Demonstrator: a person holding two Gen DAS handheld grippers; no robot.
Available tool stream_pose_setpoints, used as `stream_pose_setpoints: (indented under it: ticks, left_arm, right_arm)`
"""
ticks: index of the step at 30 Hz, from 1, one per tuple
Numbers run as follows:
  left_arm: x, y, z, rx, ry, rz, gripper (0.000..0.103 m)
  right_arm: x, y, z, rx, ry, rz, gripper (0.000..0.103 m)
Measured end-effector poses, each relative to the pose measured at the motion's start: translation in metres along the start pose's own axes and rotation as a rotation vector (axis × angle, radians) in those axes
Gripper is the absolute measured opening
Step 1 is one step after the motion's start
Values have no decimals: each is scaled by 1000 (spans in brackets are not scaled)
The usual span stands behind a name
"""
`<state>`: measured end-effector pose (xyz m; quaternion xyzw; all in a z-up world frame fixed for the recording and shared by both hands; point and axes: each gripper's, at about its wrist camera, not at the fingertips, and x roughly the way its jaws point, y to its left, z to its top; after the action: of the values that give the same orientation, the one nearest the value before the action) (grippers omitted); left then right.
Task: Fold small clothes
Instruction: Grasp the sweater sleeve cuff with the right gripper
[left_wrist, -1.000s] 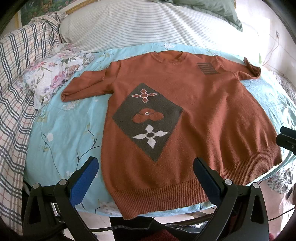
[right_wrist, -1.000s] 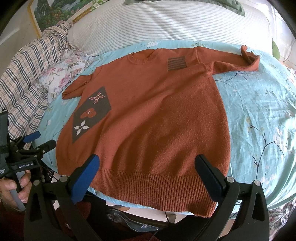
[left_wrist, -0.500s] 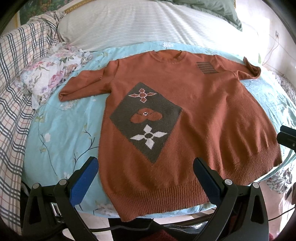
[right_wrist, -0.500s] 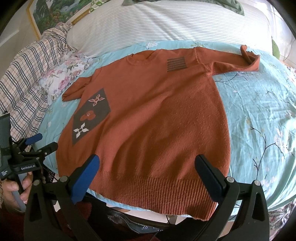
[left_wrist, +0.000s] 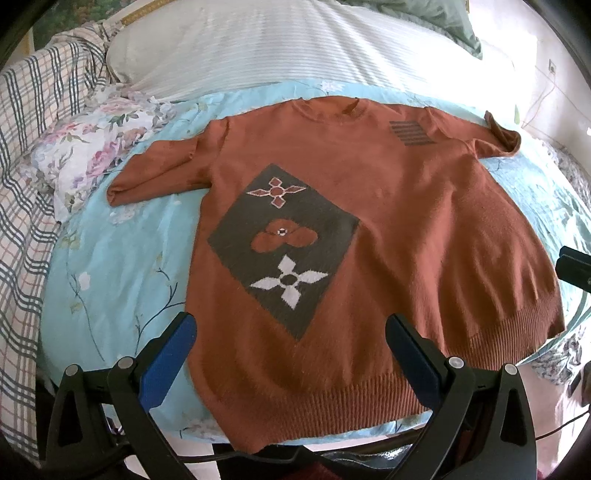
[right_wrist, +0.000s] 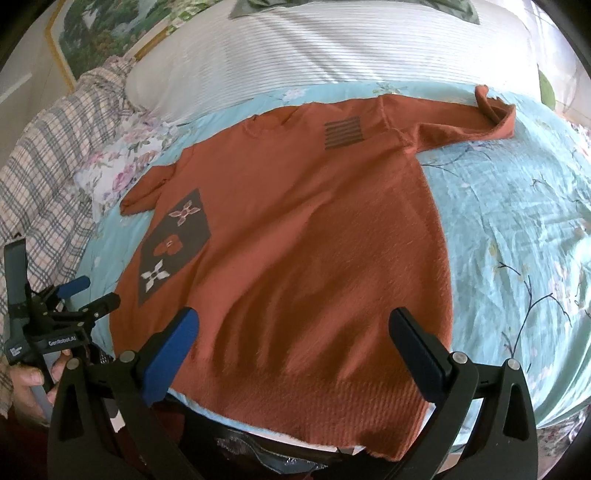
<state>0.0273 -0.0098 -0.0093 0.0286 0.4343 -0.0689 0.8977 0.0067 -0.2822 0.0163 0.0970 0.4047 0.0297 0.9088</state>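
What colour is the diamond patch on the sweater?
Dark grey diamond patch with flower shapes, clearest in the left wrist view.

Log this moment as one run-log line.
stage: pre-grasp | sweater: flat on bed, unfolded | left gripper: open, at hem | right gripper: open, at hem

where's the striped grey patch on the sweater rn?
The grey striped patch sits high on the rust-orange knit sweater, just right of the neckline, by the right sleeve's shoulder seam, far from both open grippers.
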Motion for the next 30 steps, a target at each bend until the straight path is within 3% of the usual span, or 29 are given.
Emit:
stream_pose_setpoints:
  ticks: [7, 15, 21, 25, 30]
  left_arm:
    - [13, 4, 17, -18, -59, 12, 102]
    - [36, 9, 38, -17, 9, 51, 102]
    - [50, 2, 55, -7, 20, 38, 102]
    - [64, -10, 64, 19, 59, 34, 102]
    - [85, -20, 78, 40, 105, 29, 102]
  right_arm:
    - [-3, -41, 24, 52, -44, -62, 102]
    - [-4, -134, 67, 253, -119, -71, 102]
    - [1, -227, 125, 353, -191, -146, 88]
    - [24, -298, 169, 454, -205, -186, 72]
    - [56, -371, 225, 527, -211, -207, 70]
